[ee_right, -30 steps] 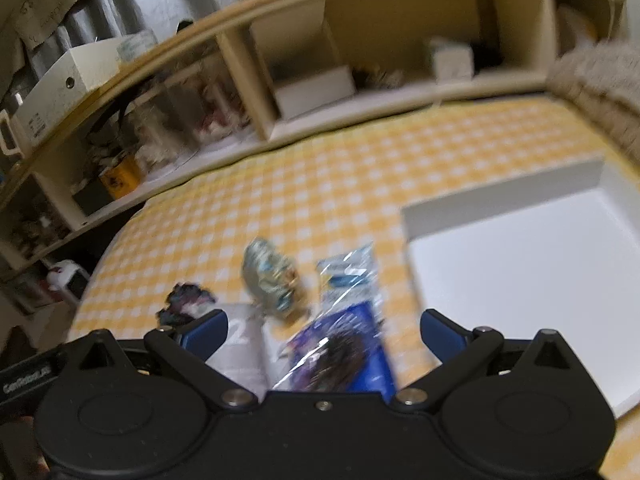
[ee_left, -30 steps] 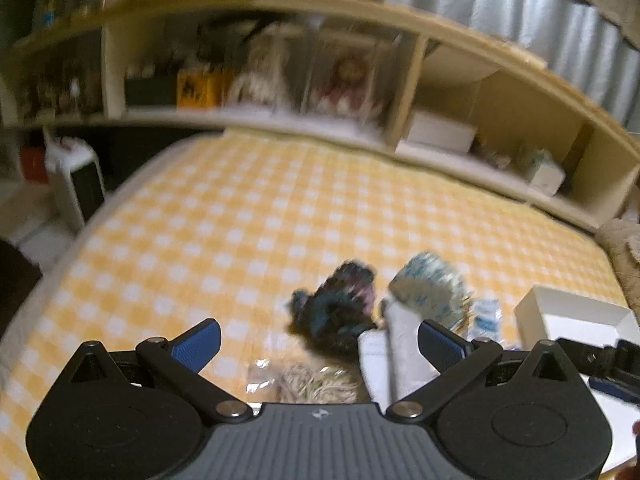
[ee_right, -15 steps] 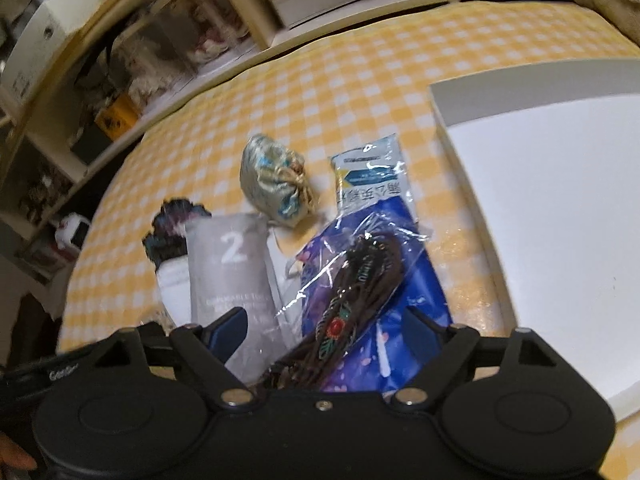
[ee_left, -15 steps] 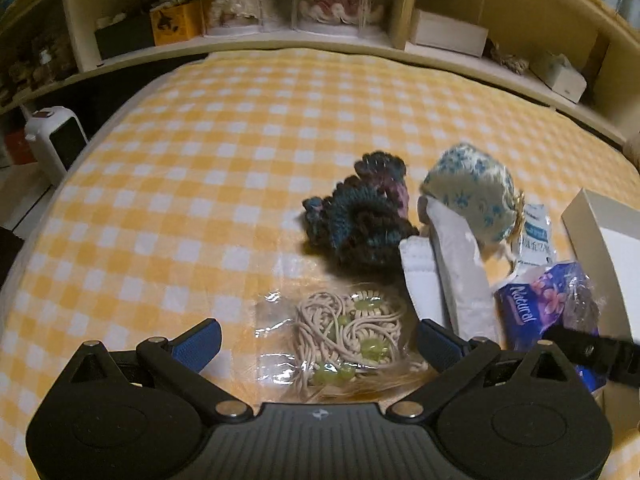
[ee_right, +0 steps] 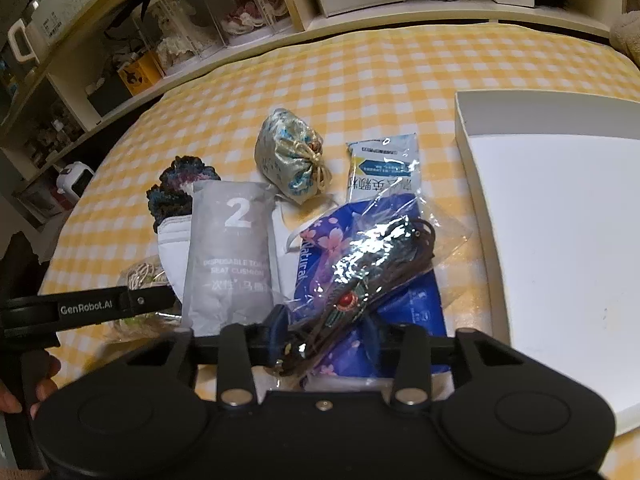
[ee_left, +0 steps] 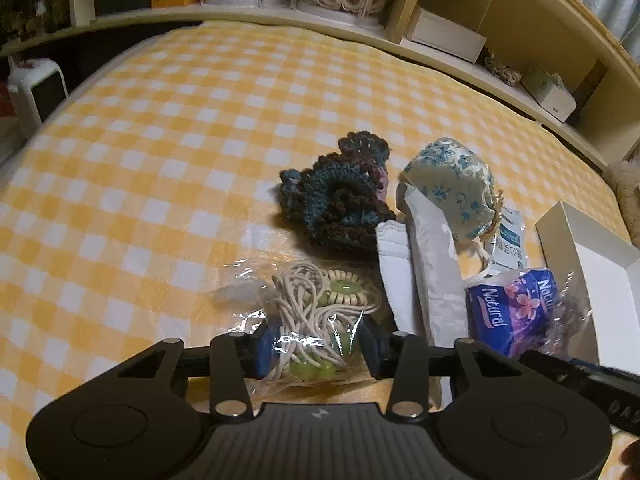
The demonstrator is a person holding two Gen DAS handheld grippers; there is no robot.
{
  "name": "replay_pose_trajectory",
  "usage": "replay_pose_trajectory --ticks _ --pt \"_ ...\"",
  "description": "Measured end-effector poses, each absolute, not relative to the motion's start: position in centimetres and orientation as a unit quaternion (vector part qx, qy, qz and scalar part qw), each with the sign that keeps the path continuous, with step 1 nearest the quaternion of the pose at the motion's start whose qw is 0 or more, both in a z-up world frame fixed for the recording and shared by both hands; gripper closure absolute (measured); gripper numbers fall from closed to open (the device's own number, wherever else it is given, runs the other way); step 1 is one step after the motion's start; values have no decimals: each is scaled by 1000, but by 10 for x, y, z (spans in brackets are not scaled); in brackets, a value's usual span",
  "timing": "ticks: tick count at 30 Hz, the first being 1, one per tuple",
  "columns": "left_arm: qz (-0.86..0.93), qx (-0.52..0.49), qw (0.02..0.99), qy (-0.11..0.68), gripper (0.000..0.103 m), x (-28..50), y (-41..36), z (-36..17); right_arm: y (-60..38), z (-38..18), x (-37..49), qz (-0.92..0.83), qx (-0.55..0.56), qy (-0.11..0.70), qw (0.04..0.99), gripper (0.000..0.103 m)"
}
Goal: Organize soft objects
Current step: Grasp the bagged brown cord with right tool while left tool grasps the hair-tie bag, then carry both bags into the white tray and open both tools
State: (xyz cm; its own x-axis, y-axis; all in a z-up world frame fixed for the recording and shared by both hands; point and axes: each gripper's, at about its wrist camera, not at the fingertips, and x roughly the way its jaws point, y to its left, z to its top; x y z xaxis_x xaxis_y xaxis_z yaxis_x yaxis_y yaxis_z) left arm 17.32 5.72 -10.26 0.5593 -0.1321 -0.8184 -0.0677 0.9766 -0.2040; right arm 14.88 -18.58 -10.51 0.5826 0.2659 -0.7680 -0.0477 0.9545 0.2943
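Sorting has barely begun: the white box is empty, the left gripper is clamped on a bag of cream cords, and the right gripper is closing on a bag of dark cords, other soft items untouched.

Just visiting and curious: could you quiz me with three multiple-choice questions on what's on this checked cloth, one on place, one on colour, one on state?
1. Where is the white tray?
A. Right of the pile
B. Left of the pile
C. On the shelf

2. What colour is the "Natural" pack?
A. Green
B. Blue-purple
C. Red

3. What do the left gripper fingers pinch?
A. Nothing
B. Crocheted piece
C. Clear bag of pale cords

Answers: 1 A, it lies at the right in the right wrist view. 2 B, blue-purple with pink blossoms. 3 C, fingers press the bag's sides.
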Motion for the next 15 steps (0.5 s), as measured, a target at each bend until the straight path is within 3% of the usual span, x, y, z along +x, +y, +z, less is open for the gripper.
replay_pose_trajectory --ticks 15 --pt "21 -92 931 353 61 123 76 -44 -200 -56 115 142 77 378 912 70"
